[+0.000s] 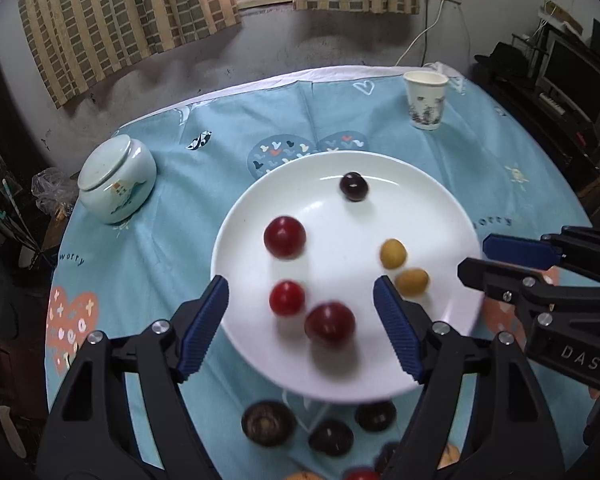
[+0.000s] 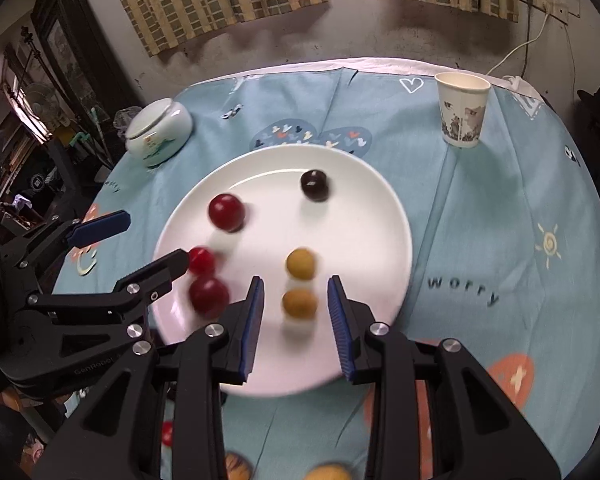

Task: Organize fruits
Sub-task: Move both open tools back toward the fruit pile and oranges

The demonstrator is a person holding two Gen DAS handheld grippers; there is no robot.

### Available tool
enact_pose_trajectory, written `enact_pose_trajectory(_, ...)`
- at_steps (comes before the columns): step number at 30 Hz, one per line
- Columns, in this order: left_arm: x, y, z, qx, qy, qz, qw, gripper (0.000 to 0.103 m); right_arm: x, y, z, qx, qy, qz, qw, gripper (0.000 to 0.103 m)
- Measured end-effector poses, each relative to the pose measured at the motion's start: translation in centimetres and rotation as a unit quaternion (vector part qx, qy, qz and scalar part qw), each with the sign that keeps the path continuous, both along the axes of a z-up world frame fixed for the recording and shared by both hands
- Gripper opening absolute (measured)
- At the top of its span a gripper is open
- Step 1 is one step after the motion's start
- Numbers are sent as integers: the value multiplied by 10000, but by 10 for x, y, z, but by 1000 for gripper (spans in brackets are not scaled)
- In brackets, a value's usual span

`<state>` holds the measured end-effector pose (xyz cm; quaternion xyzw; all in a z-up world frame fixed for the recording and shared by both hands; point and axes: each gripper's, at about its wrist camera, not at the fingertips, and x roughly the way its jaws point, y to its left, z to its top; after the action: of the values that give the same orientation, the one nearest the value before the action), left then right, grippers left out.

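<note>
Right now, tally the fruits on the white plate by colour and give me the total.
On the white plate:
Red: 3
Yellow: 2
Dark purple: 1
Total: 6

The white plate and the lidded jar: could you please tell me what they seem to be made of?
The white plate looks like glazed ceramic: smooth, glossy, with bright highlights along its rim. The lidded jar also looks like glazed ceramic, pale green with a painted motif and a soft sheen. Glossy plastic cannot be ruled out for either.
</note>
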<state>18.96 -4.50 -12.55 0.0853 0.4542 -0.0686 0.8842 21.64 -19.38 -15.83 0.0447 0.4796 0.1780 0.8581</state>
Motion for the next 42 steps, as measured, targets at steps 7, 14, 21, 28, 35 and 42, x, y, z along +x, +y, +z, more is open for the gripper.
enact_pose_trajectory(7,-78,15,3,-89,1,-167,9998,83,-87,3,5,207,-117,121,9996,34)
enact_pose_trajectory(14,-157,41,-17,-78,285,-356,9989,83,-172,8,-15,77,8,318,9995,34)
enact_pose_trajectory(21,-225,69,-60,-174,994,-237,9946,84,-245,22,-46,-181,300,777,9964,34)
enact_pose_trajectory(28,-245,67,-75,-112,1195,-236,9925,84,-274,41,-73,-412,614,1084,9913,34)
enact_pose_trajectory(35,-247,68,-72,-91,1132,-151,9934,84,-260,48,-66,-230,417,875,9950,34)
enact_pose_trajectory(42,-245,70,-64,-127,1060,-179,9941,84,-230,55,-73,-84,667,762,9948,34)
